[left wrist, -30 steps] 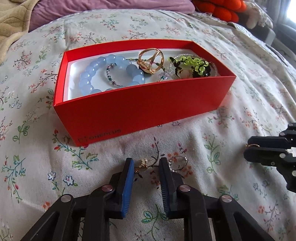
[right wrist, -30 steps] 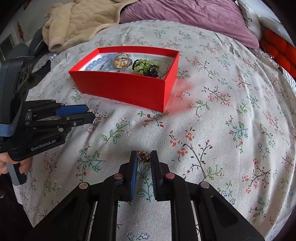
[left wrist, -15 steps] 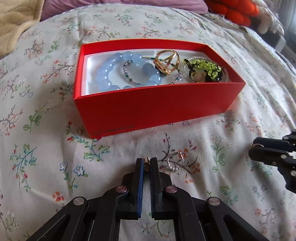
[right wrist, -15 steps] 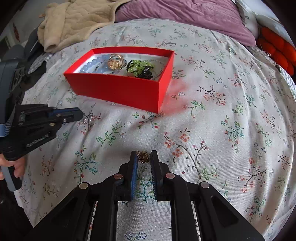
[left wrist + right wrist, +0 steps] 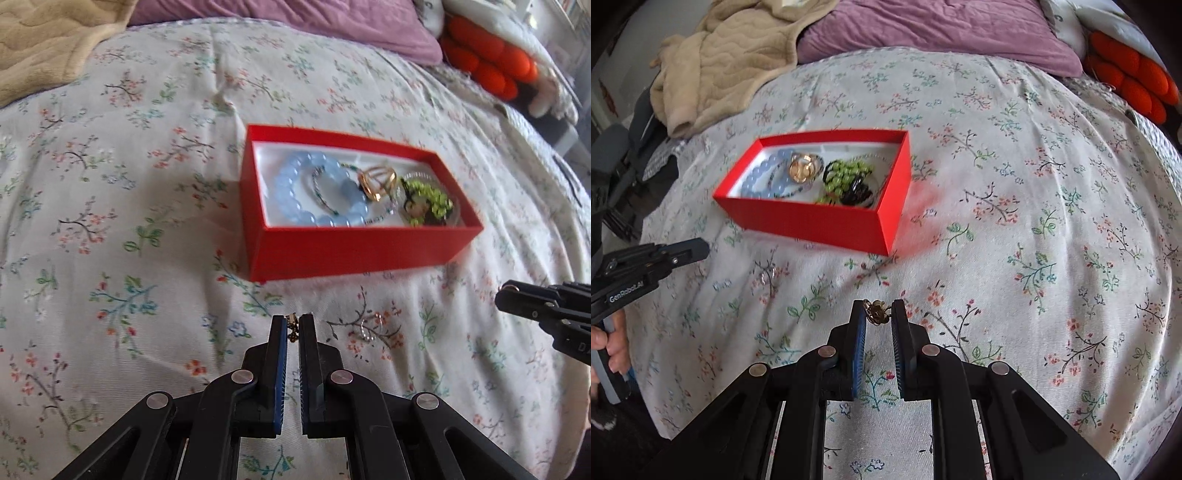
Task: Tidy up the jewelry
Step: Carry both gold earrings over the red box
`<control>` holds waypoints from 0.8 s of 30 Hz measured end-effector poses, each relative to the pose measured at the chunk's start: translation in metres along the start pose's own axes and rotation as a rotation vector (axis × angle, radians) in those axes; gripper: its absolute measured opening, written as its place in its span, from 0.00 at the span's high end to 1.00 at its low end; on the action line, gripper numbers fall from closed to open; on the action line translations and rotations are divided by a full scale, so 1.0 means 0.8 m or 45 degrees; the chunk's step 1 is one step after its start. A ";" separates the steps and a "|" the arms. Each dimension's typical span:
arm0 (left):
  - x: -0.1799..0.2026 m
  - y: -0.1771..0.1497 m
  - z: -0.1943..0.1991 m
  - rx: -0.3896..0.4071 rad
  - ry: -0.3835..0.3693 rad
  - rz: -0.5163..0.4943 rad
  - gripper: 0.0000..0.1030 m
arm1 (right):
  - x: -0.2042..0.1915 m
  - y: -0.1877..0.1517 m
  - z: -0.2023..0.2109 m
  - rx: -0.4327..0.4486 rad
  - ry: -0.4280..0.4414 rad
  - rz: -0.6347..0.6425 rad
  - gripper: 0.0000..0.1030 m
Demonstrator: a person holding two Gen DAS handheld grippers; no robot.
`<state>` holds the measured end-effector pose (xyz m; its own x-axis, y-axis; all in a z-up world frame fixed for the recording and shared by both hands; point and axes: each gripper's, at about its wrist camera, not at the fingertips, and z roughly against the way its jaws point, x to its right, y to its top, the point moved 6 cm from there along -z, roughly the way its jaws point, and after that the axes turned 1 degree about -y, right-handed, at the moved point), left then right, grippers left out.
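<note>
I see the floral bedspread [image 5: 1015, 229] filling both views, with broad open cloth to the right of the red box [image 5: 827, 221] and on its near side. A beige blanket [image 5: 731, 62] and purple pillow [image 5: 938, 33] bound the far edge; orange cushions [image 5: 1130, 74] sit far right.

The box lies left of centre in the right wrist view, its rim unobstructed. Inside it, from left to right, lie a blue bead bracelet [image 5: 317, 192], a gold ring [image 5: 376, 181] and a green bead piece [image 5: 428, 199].

My left gripper [image 5: 292, 325], closed to a narrow slit, pinches a small gold earring [image 5: 293, 328] just near of the box. My right gripper [image 5: 878, 314], narrowly parted, clamps a gold flower earring [image 5: 875, 313] at its tips. A small silver ring [image 5: 369, 328] lies loose on the cloth between the grippers.
</note>
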<state>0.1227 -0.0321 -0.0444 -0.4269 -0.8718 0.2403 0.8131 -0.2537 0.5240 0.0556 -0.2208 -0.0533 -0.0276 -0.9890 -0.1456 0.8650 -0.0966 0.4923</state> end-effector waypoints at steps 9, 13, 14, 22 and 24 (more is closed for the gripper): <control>-0.005 0.024 0.023 0.045 -0.029 0.033 0.99 | 0.001 0.026 0.019 0.025 0.041 -0.076 0.86; -0.005 0.035 0.025 0.060 -0.039 0.052 0.99 | -0.002 0.040 0.026 0.045 0.061 -0.093 0.86; -0.004 0.037 0.026 0.064 -0.040 0.057 0.99 | -0.002 0.043 0.027 0.049 0.066 -0.098 0.86; 0.008 0.054 0.014 0.074 -0.071 0.085 0.99 | -0.005 0.073 0.028 0.072 0.097 -0.134 0.86; 0.012 0.059 0.007 0.075 -0.075 0.085 0.99 | -0.007 0.078 0.024 0.071 0.102 -0.138 0.86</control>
<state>0.1544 -0.0500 -0.0126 -0.3966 -0.8594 0.3226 0.8163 -0.1694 0.5523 0.0998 -0.2235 -0.0051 -0.0774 -0.9604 -0.2678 0.8300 -0.2109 0.5164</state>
